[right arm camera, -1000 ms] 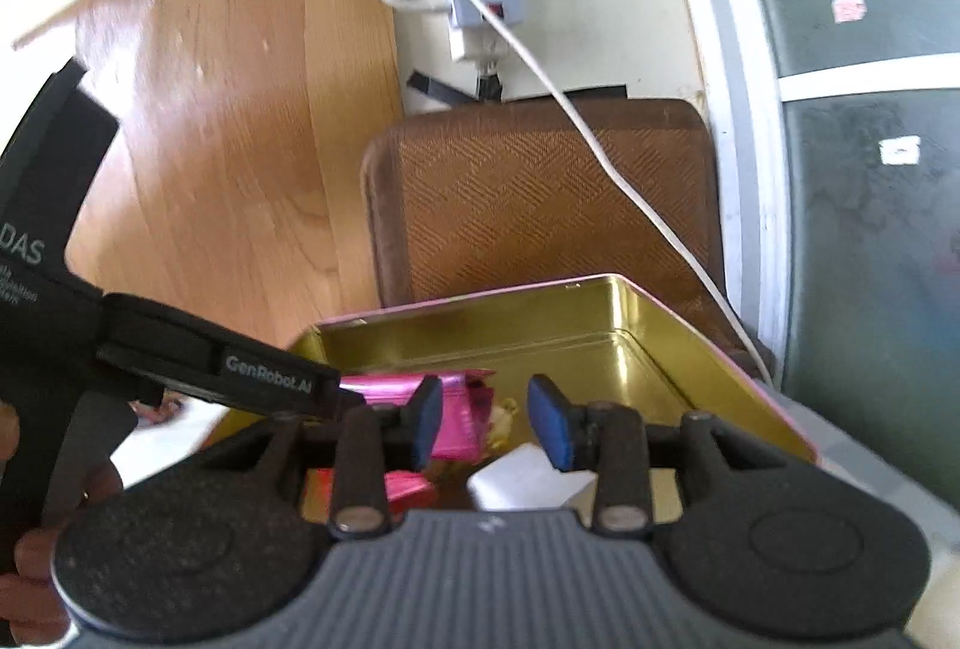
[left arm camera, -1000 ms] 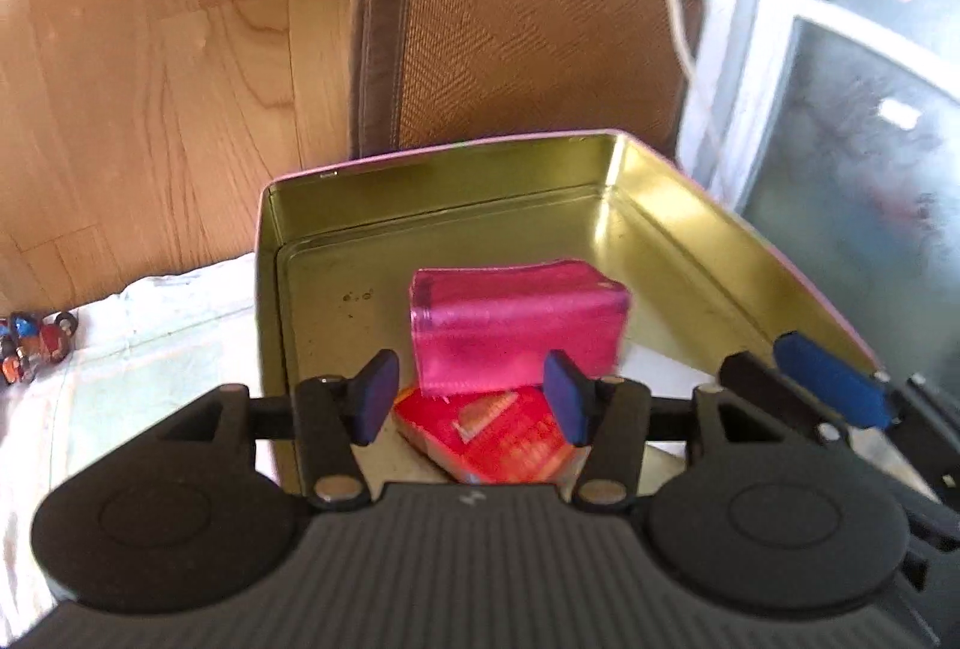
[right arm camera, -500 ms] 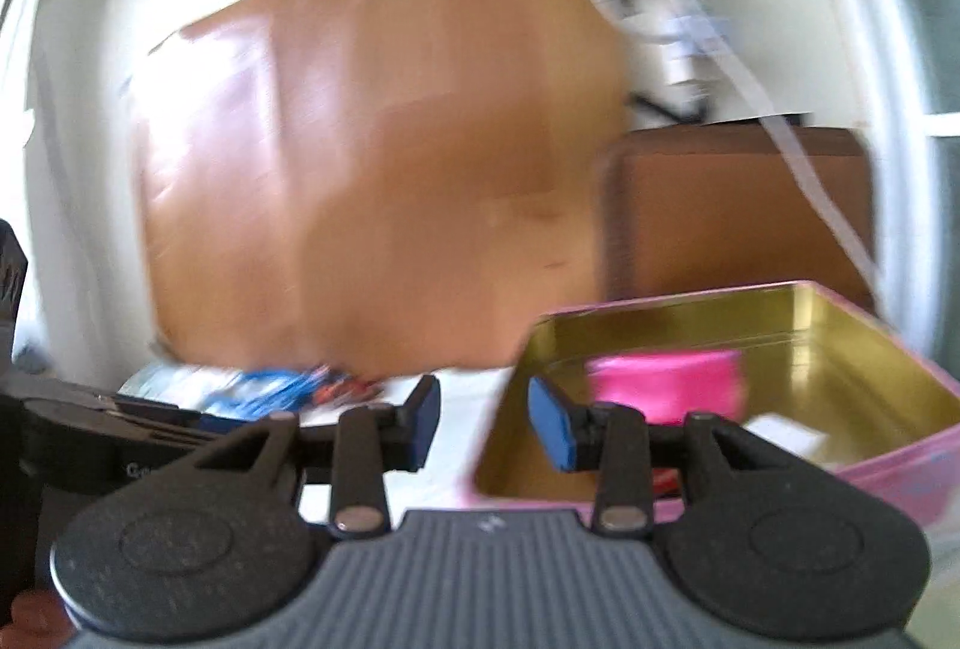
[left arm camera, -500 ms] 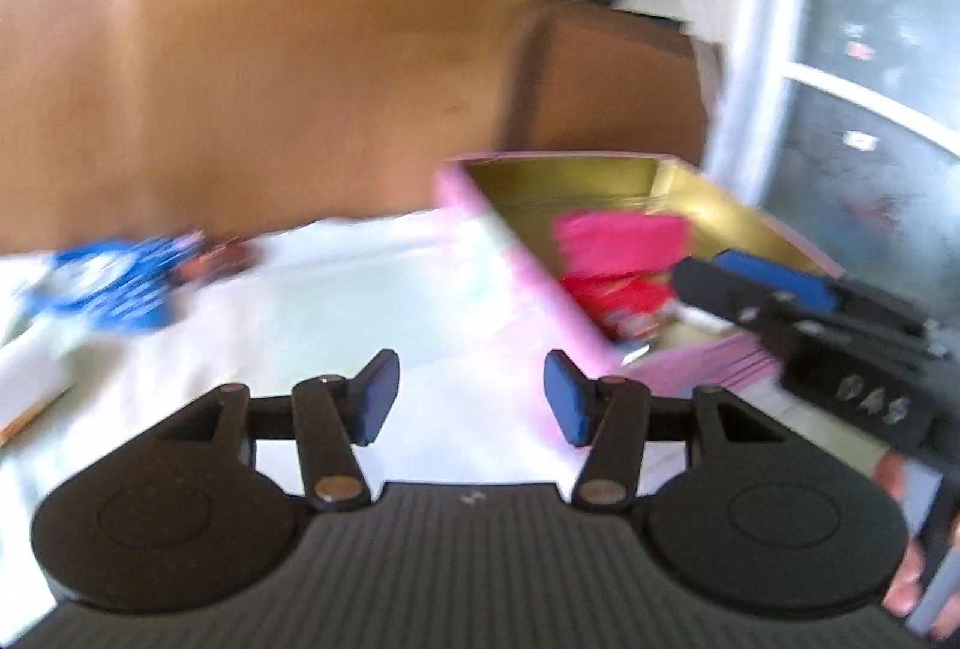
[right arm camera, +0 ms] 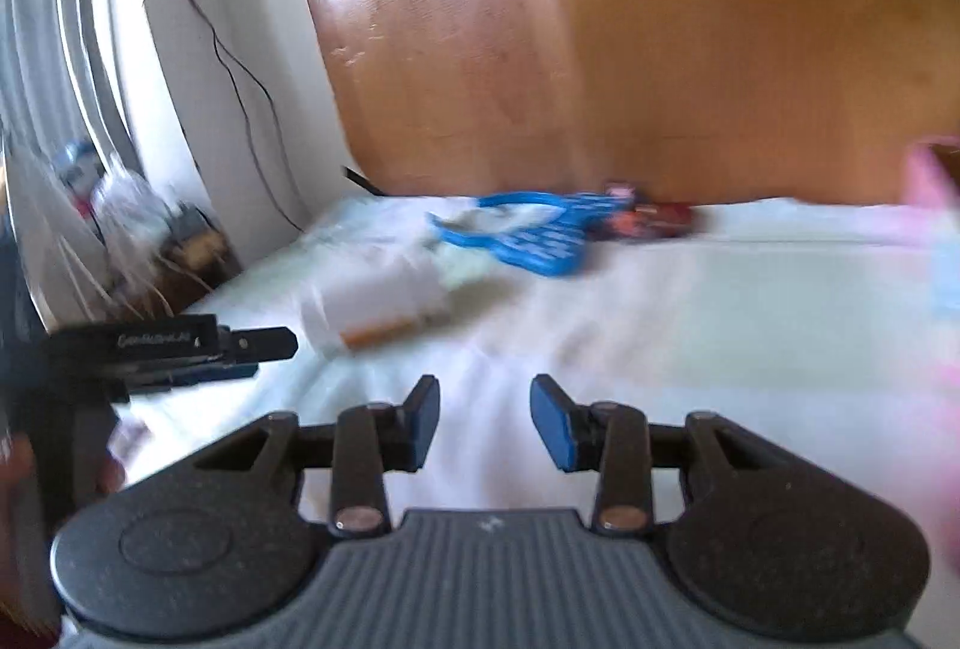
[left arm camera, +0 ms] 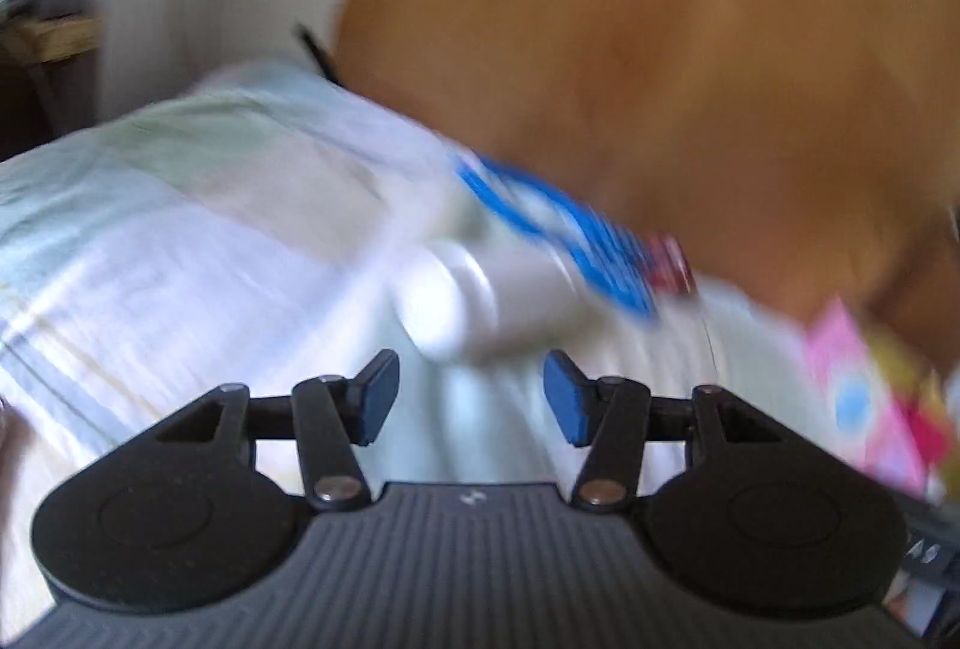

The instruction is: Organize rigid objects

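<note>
Both views are blurred by motion. A white bottle (left arm camera: 480, 289) lies on its side on the pale cloth, just beyond my open, empty left gripper (left arm camera: 471, 397). It also shows in the right wrist view (right arm camera: 378, 304), with an orange band. A blue plastic item (left arm camera: 564, 229) lies behind it, also seen from the right (right arm camera: 540, 229), next to small red toys (right arm camera: 654, 220). The pink tin (left arm camera: 864, 397) is at the far right edge. My right gripper (right arm camera: 485, 421) is open and empty above the cloth. The left gripper (right arm camera: 180, 349) shows at the left of the right wrist view.
A wooden panel (right arm camera: 720, 49) stands behind the cloth-covered surface (right arm camera: 690, 319). A white wall with a thin cable (right arm camera: 240, 67) and clutter (right arm camera: 120, 205) lie to the left, past the surface's edge.
Both grippers have swung left, away from the pink tin with the pink and red boxes. The white bottle and blue item have come into view. Both grippers stay open.
</note>
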`<action>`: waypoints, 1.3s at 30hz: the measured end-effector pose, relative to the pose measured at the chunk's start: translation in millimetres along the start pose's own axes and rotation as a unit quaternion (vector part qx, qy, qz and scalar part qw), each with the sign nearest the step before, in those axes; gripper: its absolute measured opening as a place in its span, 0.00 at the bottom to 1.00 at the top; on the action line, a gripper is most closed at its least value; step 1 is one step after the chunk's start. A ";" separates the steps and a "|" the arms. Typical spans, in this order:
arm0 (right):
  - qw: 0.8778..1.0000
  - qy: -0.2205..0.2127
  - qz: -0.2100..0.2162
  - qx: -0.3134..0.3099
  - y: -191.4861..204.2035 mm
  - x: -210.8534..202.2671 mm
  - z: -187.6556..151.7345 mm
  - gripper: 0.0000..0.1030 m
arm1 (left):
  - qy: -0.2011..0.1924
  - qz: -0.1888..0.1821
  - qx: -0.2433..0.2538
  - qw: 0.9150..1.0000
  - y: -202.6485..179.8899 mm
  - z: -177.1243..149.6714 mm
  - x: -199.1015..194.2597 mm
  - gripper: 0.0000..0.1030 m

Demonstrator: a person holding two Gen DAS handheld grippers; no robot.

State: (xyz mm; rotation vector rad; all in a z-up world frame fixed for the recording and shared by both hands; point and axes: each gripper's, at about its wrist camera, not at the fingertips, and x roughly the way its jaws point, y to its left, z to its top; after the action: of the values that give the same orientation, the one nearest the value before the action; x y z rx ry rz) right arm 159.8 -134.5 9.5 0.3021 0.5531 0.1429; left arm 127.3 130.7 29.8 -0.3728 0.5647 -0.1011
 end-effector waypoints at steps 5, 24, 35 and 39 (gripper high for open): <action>0.995 0.021 0.032 0.097 0.5 75.4 55.2 0.37 | -0.053 0.016 -0.026 0.998 4.4 19.2 17.9 0.57; 0.981 0.073 0.070 0.164 -9.9 115.4 39.3 0.40 | 0.026 -0.070 0.061 0.995 -9.7 -7.0 41.6 0.61; 0.985 0.029 0.008 0.169 -60.2 -40.2 -33.9 0.46 | 0.076 -0.210 0.229 0.947 -87.0 -71.8 -6.6 0.65; 0.985 0.001 -0.024 0.172 -71.9 -95.1 -67.6 0.46 | 0.089 -0.244 0.263 0.929 -122.4 -99.3 -22.8 0.67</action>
State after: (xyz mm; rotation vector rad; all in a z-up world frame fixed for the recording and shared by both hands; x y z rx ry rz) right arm 47.2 -206.5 -21.1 0.6242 0.5857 0.0003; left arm 55.4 -9.9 9.3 0.0302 0.5885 -0.7592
